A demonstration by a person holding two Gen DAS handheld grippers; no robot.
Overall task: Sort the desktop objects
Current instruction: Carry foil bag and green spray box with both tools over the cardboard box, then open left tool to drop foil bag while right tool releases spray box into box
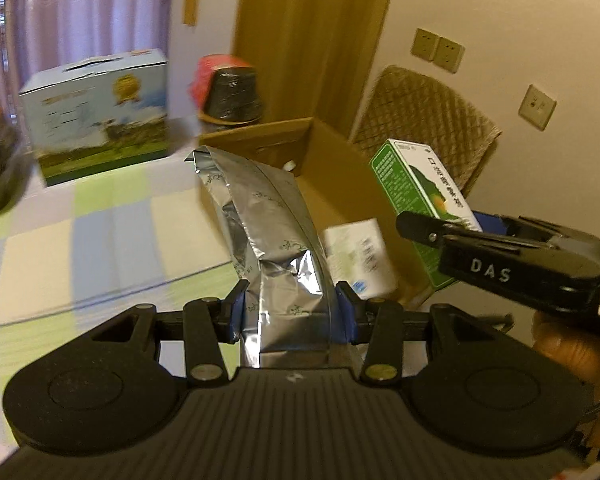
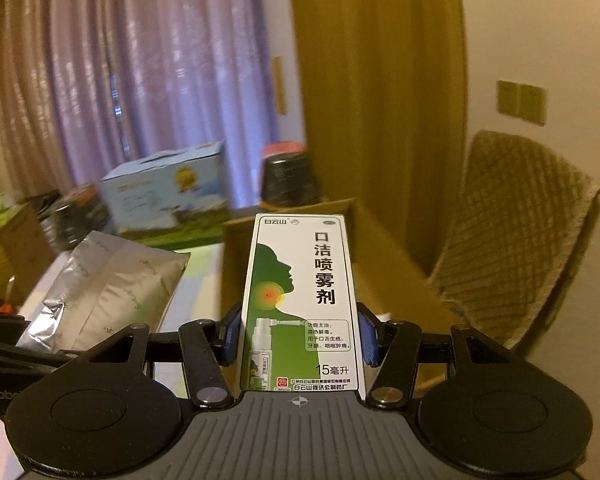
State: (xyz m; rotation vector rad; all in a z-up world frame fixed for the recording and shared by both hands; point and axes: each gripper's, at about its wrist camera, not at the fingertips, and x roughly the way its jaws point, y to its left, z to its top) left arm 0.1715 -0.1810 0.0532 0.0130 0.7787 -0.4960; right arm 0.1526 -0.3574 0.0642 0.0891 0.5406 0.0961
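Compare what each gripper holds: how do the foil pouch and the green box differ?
The foil pouch is silver, crumpled and soft; the green box is rigid, flat-faced, printed green and white. The pouch bends over above its grip; the box stands straight. Both are clamped between blue pads.

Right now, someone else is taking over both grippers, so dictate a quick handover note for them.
Left gripper: shut on the silver foil pouch, held upright above the checked tablecloth, just in front of the open cardboard box.
Right gripper: shut on the green and white spray box, held in the air near the cardboard box's right side.
Done: both items are picked up; a white packet already lies in the cardboard box.
Left: set down both held items, probably in the cardboard box. The blue carton and black tubs sit farther back, untouched.
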